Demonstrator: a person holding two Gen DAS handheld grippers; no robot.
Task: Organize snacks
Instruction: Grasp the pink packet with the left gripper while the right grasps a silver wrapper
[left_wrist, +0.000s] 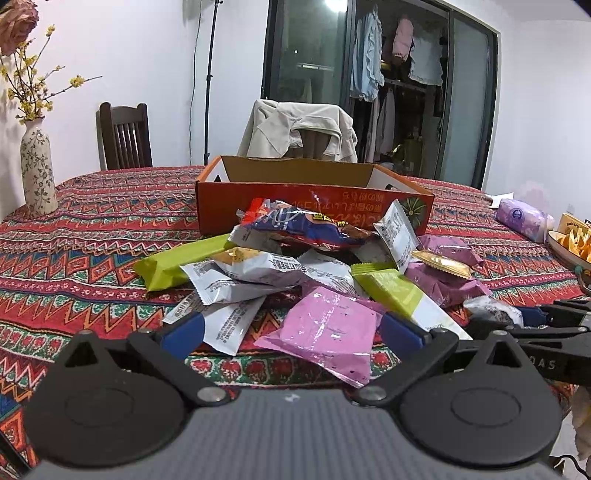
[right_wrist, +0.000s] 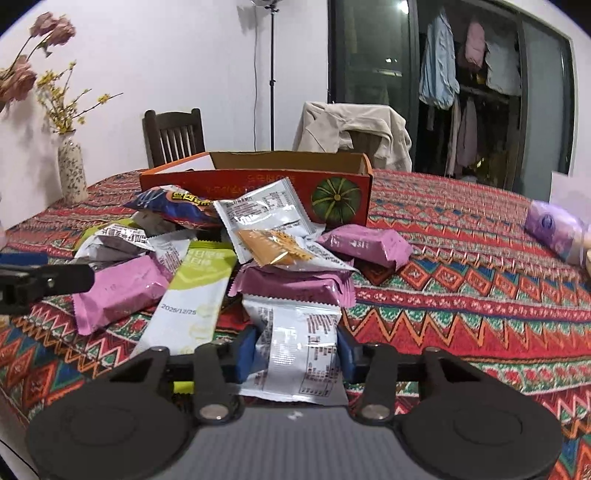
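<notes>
A heap of snack packets lies on the patterned tablecloth in front of an orange cardboard box (left_wrist: 314, 199) (right_wrist: 258, 184). My left gripper (left_wrist: 293, 330) is open just above the cloth, and a pink packet (left_wrist: 325, 328) lies between its blue pads without touching them. In the right wrist view my right gripper (right_wrist: 296, 352) has its blue pads against both sides of a white printed packet (right_wrist: 299, 347) at the near edge of the heap. A green-and-white bar (right_wrist: 192, 295) lies just left of it. The right gripper's fingers (left_wrist: 535, 317) show at the right of the left wrist view.
A flowered vase (left_wrist: 37, 170) stands at the table's far left. A purple tissue pack (left_wrist: 524, 218) and a bowl of chips (left_wrist: 572, 243) sit at the right. Two chairs stand behind the table, one draped with a beige jacket (left_wrist: 299, 129). The box is open on top.
</notes>
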